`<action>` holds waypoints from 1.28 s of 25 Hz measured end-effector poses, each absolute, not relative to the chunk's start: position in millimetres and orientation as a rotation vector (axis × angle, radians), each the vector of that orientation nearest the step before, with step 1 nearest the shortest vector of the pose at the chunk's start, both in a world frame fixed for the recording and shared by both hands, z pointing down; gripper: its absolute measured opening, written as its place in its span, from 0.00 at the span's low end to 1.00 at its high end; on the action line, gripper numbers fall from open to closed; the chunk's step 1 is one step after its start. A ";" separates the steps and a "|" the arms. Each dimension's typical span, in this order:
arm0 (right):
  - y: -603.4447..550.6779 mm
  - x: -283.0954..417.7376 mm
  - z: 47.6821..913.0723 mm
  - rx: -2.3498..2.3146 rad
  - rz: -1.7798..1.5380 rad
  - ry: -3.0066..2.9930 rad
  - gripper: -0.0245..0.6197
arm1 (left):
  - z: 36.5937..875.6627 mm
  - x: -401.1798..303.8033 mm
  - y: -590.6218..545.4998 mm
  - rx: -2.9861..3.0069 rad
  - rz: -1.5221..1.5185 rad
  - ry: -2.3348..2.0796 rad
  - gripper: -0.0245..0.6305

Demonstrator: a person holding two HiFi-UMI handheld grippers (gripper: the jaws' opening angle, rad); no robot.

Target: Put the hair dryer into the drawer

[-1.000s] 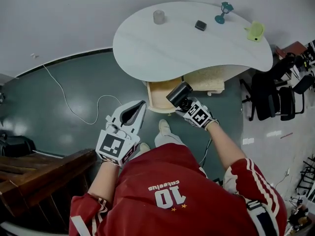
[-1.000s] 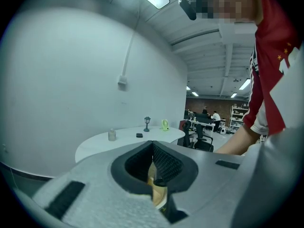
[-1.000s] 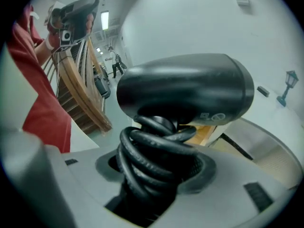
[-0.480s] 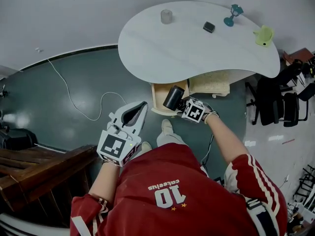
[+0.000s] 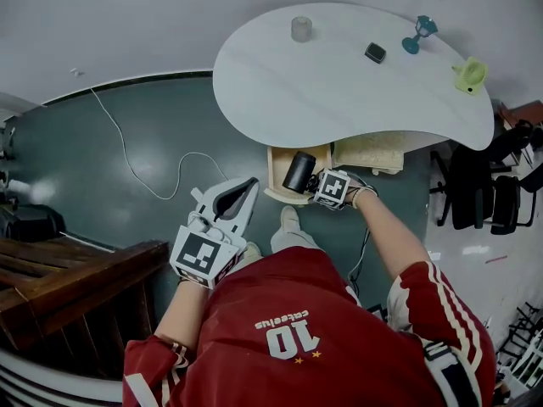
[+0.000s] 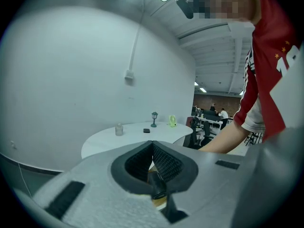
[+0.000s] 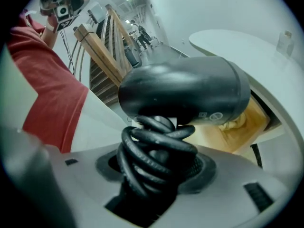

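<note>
The black hair dryer (image 5: 299, 170) hangs over the open wooden drawer (image 5: 274, 179) under the white table's (image 5: 339, 91) front edge. My right gripper (image 5: 312, 181) is shut on its handle, which is wrapped in black cord (image 7: 156, 148). In the right gripper view the dryer's barrel (image 7: 185, 91) lies crosswise above the jaws, with the drawer's (image 7: 237, 127) light inside behind it. My left gripper (image 5: 251, 183) hovers over the floor, left of the drawer. Its jaws are shut and empty, and the tips (image 6: 152, 145) meet.
On the table stand a grey cup (image 5: 300, 29), a small black box (image 5: 374, 53), a teal lamp (image 5: 417, 34) and a green fan (image 5: 469, 75). A white cable (image 5: 153, 172) trails over the floor. Dark wooden steps (image 5: 76, 282) are at left and office chairs (image 5: 475, 185) at right.
My right gripper has sunk and tipped downward with the hair dryer, bringing it from in front of the drawer to over its opening. The left gripper has hardly moved.
</note>
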State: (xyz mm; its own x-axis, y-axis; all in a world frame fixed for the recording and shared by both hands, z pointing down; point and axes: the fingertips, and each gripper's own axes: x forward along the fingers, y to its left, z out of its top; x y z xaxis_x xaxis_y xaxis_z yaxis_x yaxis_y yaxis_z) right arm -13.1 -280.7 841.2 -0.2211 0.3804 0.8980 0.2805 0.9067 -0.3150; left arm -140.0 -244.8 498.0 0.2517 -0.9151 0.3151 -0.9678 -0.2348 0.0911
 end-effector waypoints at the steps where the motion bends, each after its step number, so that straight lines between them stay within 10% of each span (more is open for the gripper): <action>1: -282.3 -14.8 841.4 -0.499 0.104 -1.814 0.43 | 498.6 -140.6 -245.2 2.255 0.285 -1.753 0.04; 32: -317.3 -55.6 927.5 -0.573 -0.177 -1.660 0.44 | 512.5 -185.7 -251.3 2.043 0.353 -1.872 0.04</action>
State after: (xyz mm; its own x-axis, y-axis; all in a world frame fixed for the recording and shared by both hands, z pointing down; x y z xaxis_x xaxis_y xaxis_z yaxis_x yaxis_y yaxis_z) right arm -55.6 -317.3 927.5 -0.0673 0.2662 0.9616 0.4626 0.8622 -0.2063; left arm -185.7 -251.3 512.5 0.0980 -0.9076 0.4082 -0.9940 -0.0691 0.0851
